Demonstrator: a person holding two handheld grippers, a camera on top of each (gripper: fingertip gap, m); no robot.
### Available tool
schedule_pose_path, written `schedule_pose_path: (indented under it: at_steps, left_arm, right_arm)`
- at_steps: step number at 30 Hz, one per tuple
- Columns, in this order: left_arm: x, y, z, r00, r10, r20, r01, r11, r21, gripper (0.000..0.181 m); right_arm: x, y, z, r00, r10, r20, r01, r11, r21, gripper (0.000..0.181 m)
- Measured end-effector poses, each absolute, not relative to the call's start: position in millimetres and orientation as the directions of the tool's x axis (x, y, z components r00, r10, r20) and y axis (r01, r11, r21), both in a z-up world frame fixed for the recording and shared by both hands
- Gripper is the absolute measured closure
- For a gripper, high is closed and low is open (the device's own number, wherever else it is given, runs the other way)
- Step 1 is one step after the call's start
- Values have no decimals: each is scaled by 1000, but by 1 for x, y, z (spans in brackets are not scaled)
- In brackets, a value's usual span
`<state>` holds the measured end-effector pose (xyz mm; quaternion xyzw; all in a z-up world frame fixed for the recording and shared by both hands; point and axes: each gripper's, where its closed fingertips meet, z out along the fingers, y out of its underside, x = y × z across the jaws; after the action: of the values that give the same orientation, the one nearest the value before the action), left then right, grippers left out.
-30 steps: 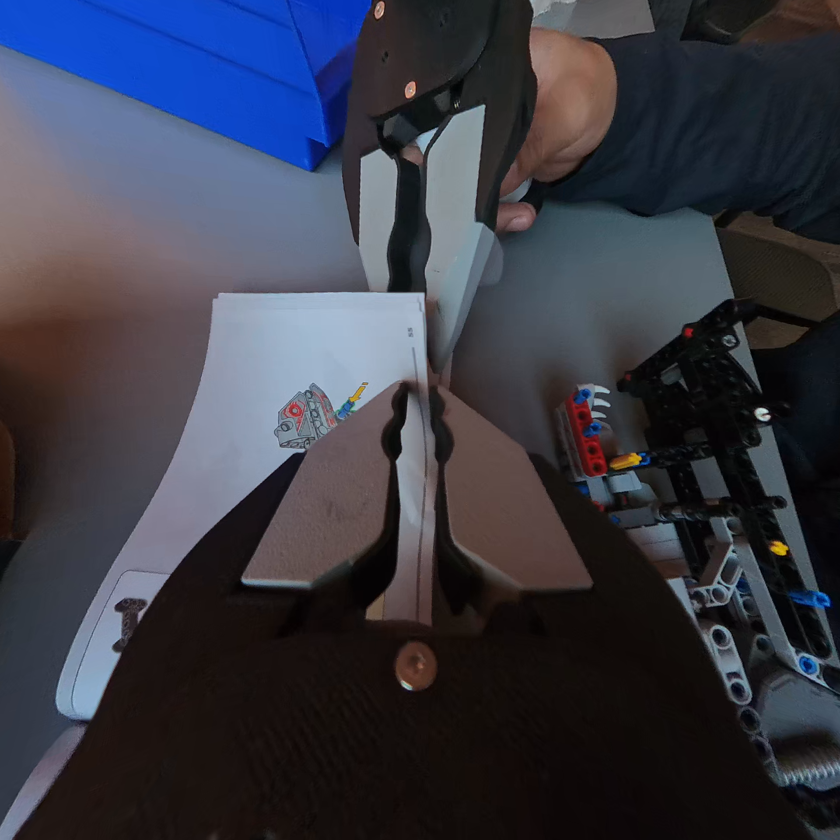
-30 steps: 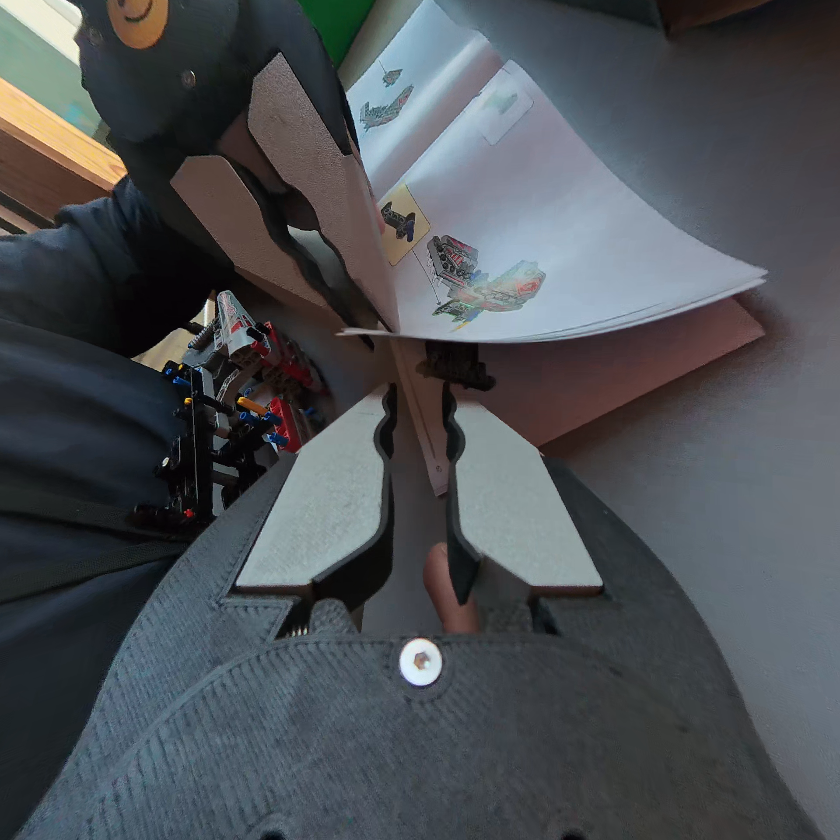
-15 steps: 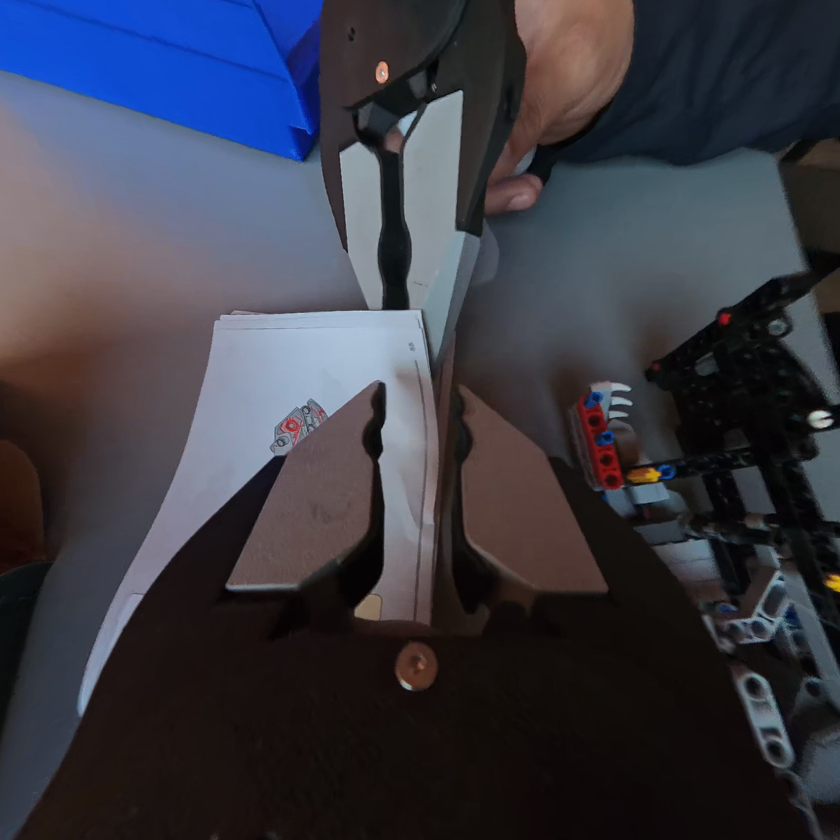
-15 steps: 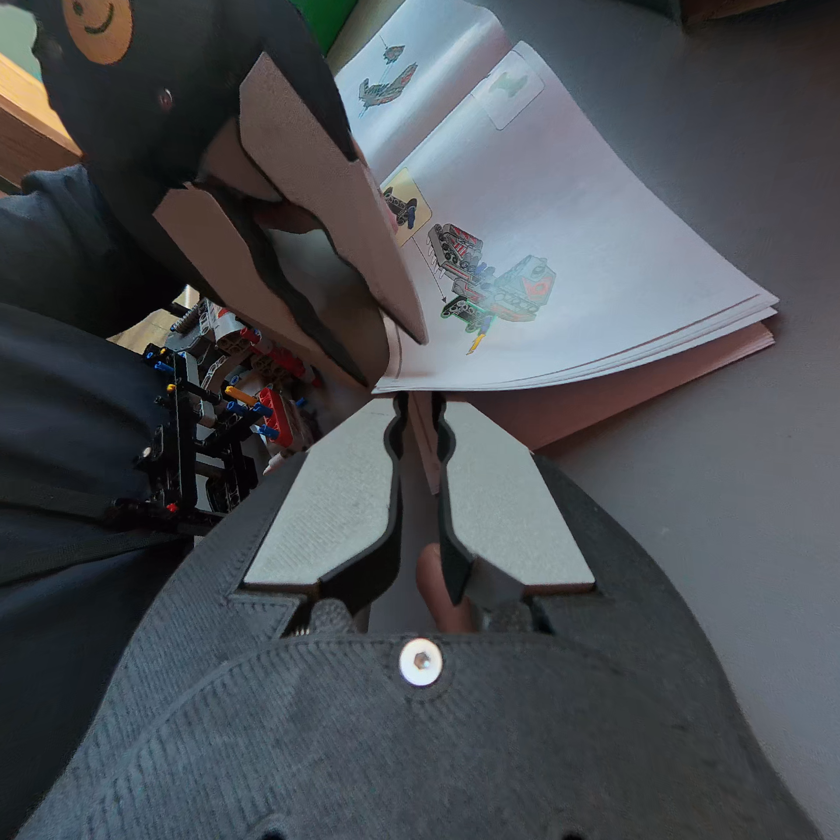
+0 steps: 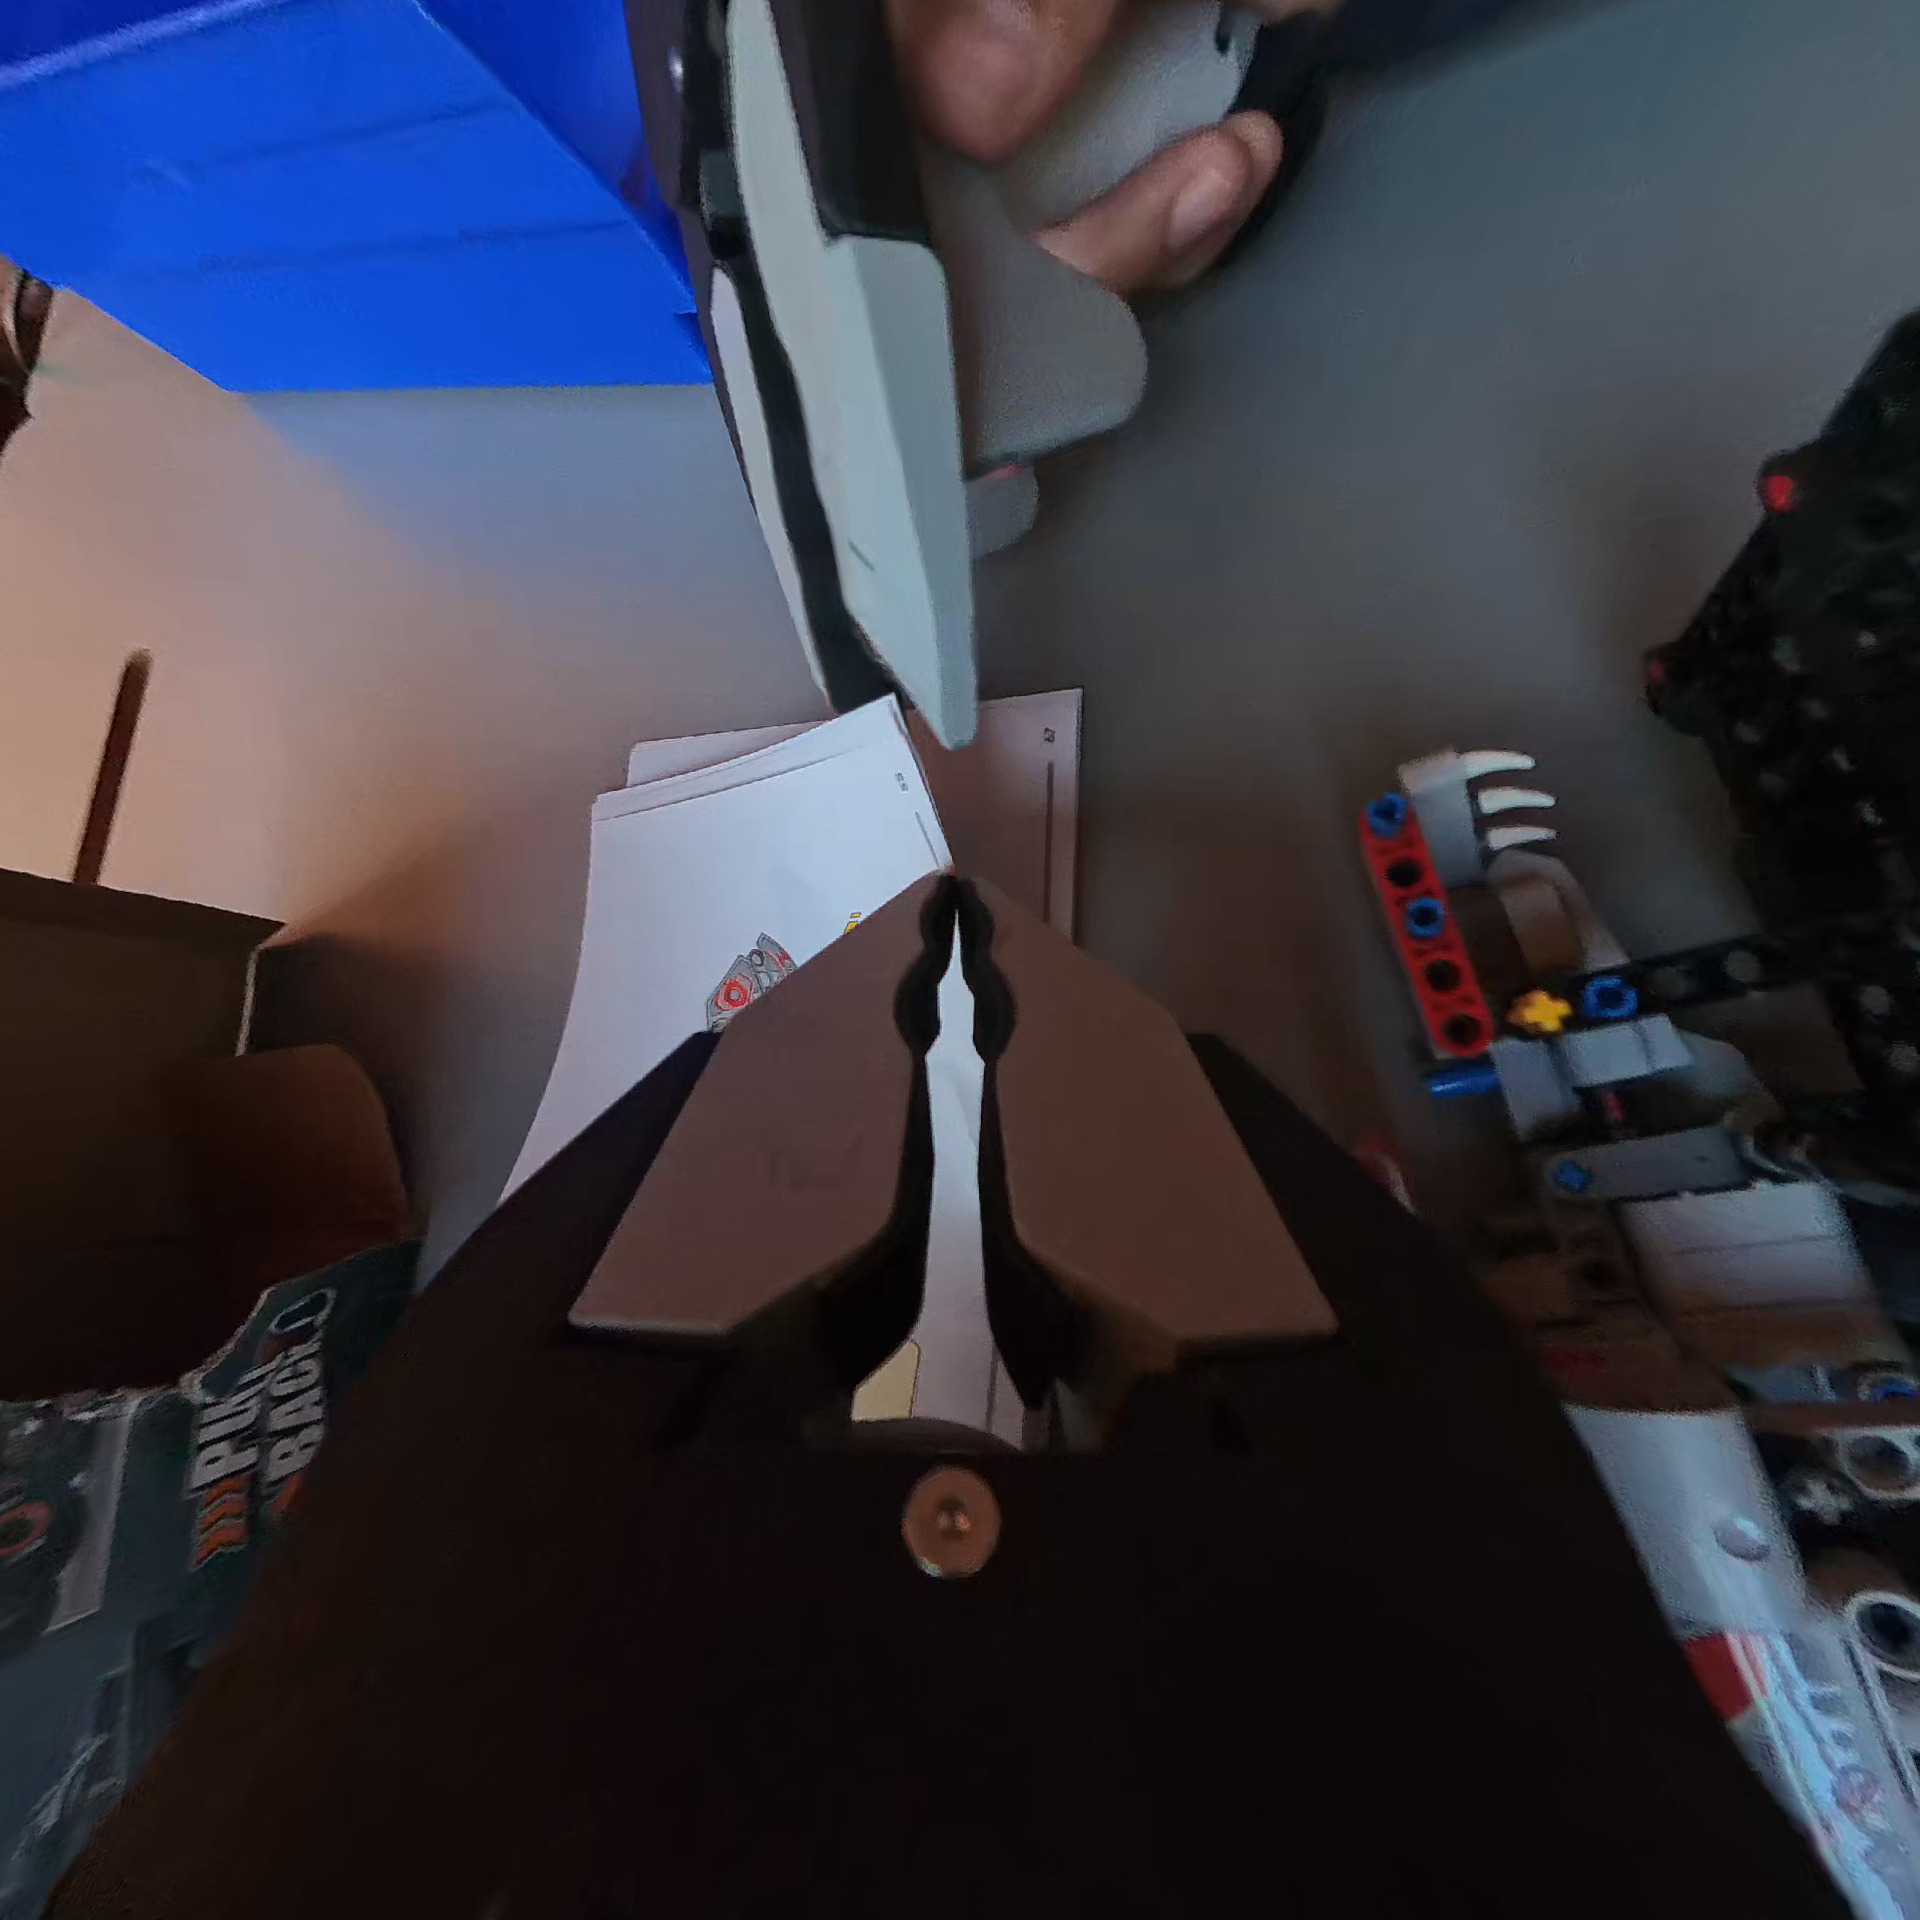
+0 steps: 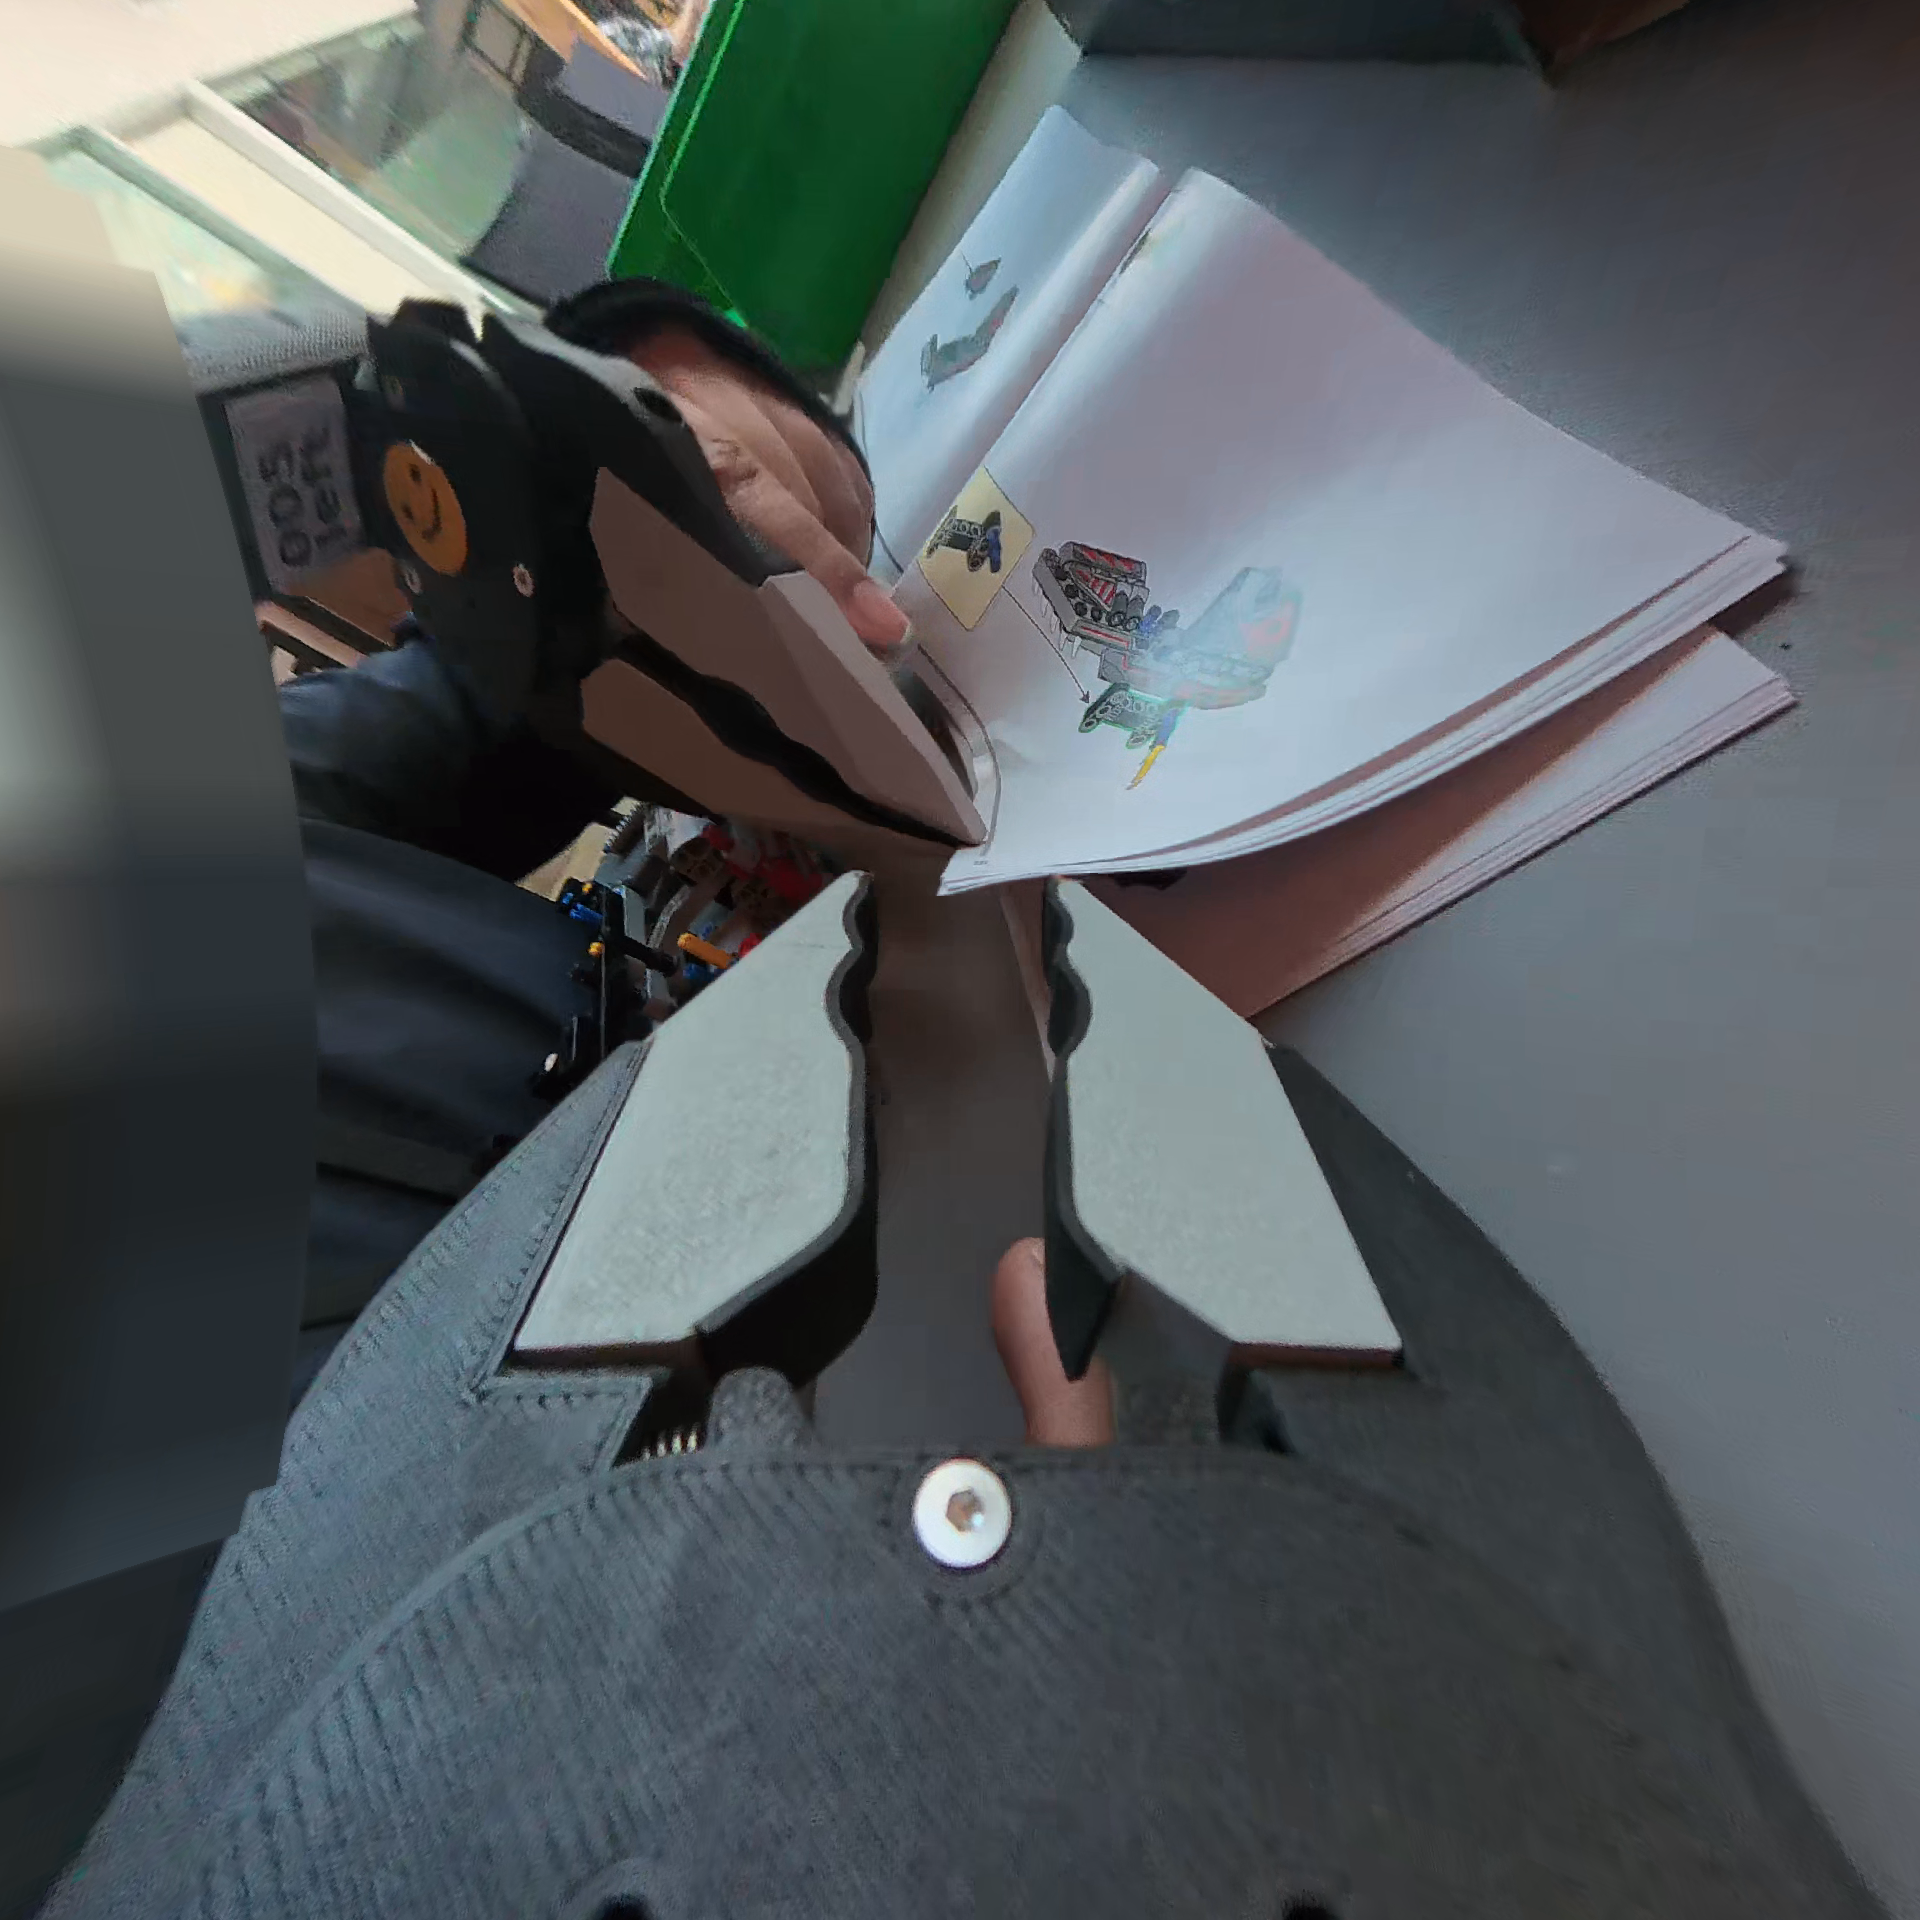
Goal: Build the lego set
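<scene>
Both tongs meet the booklet (image 6: 1351,582): left tongs (image 5: 954,896) pinch its page, right tongs (image 6: 956,894) gape.

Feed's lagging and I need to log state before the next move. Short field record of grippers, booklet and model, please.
left gripper: shut, pinching the corner of a page
right gripper: open, empty, tips at the booklet's near edge
booklet: open on the table, top pages curled up off the lower stack
model: partly built, on the table beside the booklet, not held
bins: blue bin and green bin at the table's far sides
</scene>
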<state>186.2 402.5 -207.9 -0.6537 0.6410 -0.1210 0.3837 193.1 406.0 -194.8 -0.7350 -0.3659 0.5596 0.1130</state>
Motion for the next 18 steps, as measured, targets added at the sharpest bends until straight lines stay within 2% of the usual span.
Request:
schedule_pose_path:
  at_steps: [5, 18]
  left_arm:
    - [181, 394, -209, 121, -904, -409, -764, 179, -621, 181]
    - [171, 384, -205, 83, -874, -479, -781, 241, -576, 181]
  right_arm:
    - [194, 412, -204, 156, 597, -787, 389, -769, -507, 158]
    - [185, 407, -201, 143, 568, -810, 379, -788, -485, 174]
